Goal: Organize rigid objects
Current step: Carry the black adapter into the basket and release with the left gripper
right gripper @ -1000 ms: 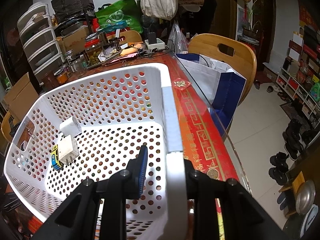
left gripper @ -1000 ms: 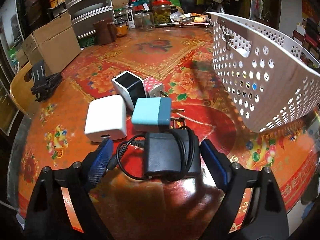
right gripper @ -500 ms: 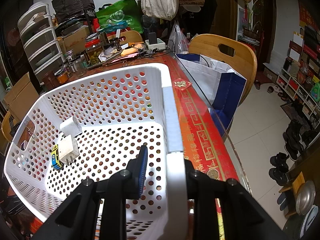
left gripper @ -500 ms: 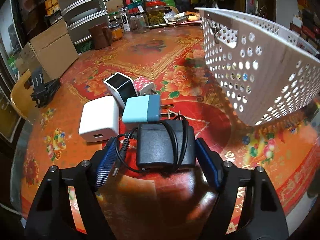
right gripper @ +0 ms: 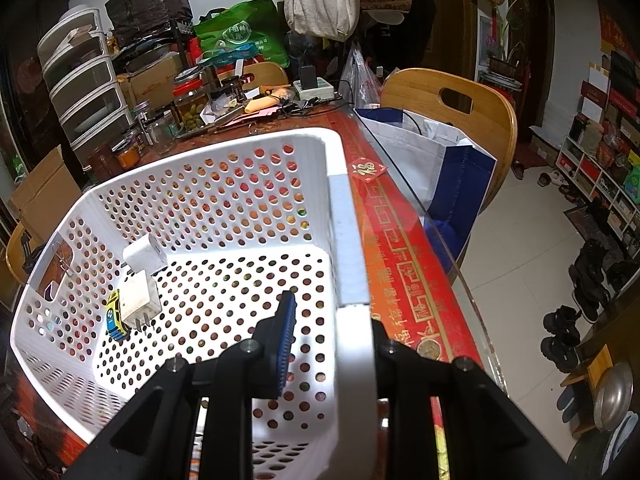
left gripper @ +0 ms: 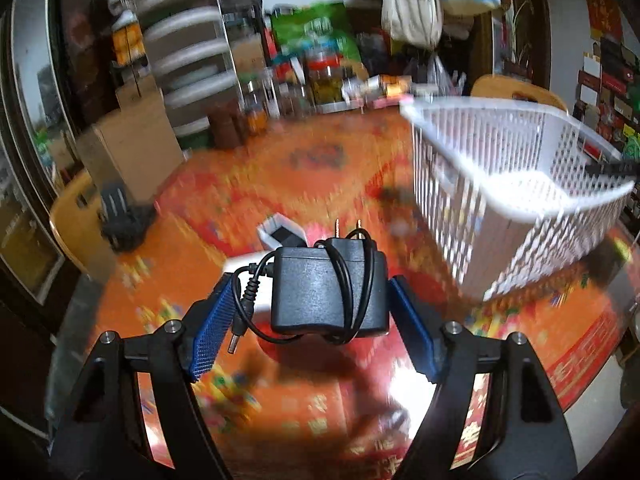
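Left gripper (left gripper: 310,316) clamped on the black power adapter (left gripper: 329,290), blue pads pressed to its two side faces; cord wrapped around the body, barrel plug dangling at the left pad, prongs pointing forward away from the camera. Adapter rides clear above the red floral table (left gripper: 256,184); left view heavily motion-blurred. White perforated basket (left gripper: 516,188) lies forward and to the right of the held adapter, its open top at about adapter height or a little above, near wall between the adapter and the interior. Judgement: coming move is a carry rightward and up over that near rim, then release; the adapter's long axis runs along the fingers, so it should drop in prongs-first or flat. Right gripper (right gripper: 332,344) pinches the basket's right wall (right gripper: 348,248), one finger inside, one outside, steadying it. Inside already: two white chargers (right gripper: 140,276) and a small yellow piece (right gripper: 114,316), near the far-left corner. More chargers sit on the table behind the adapter, blurred. Left hand does the placing; right only anchors
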`<state>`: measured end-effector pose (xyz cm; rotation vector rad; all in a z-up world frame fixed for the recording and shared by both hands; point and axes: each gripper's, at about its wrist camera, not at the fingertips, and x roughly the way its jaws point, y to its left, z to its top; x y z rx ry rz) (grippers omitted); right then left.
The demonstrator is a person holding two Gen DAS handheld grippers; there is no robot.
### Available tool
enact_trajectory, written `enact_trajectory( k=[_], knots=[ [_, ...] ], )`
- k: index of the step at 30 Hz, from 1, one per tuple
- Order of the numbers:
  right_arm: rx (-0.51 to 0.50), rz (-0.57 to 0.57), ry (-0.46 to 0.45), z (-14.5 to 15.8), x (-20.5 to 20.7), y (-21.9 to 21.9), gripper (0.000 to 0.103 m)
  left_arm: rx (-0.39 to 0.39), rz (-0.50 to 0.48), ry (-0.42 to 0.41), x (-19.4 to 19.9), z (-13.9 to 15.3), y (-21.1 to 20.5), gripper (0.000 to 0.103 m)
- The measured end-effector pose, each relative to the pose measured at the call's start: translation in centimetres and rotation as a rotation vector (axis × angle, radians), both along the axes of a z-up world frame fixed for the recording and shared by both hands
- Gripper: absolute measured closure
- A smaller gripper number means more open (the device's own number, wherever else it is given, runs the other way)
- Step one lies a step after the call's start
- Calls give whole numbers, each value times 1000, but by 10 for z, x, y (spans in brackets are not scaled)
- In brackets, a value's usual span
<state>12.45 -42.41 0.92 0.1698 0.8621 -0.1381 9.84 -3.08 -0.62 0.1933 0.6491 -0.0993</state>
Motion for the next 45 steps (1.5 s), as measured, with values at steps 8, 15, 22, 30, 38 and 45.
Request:
enact_trajectory(
  k=[8,15,22,30,38,45],
  knots=[
    [5,7,0,-1,0,0,79,95,-68,-110,22,73,-40,29],
    [4,9,0,0,0,0,79,225,-184,-68,58,97,-120,29],
    [7,8,0,0,0,0,79,334,-346,183,94,53,-203,29],
    [15,14,-3,-1,0,-1,79,466,-380,334,111,6,-242,29],
    [22,16,-6,-2,1,-2,79,509,-347,439,133,-26,-241,29],
    [9,19,1,-2,2,-2,79,532,-370,525,144,-40,-244,28]
  ],
)
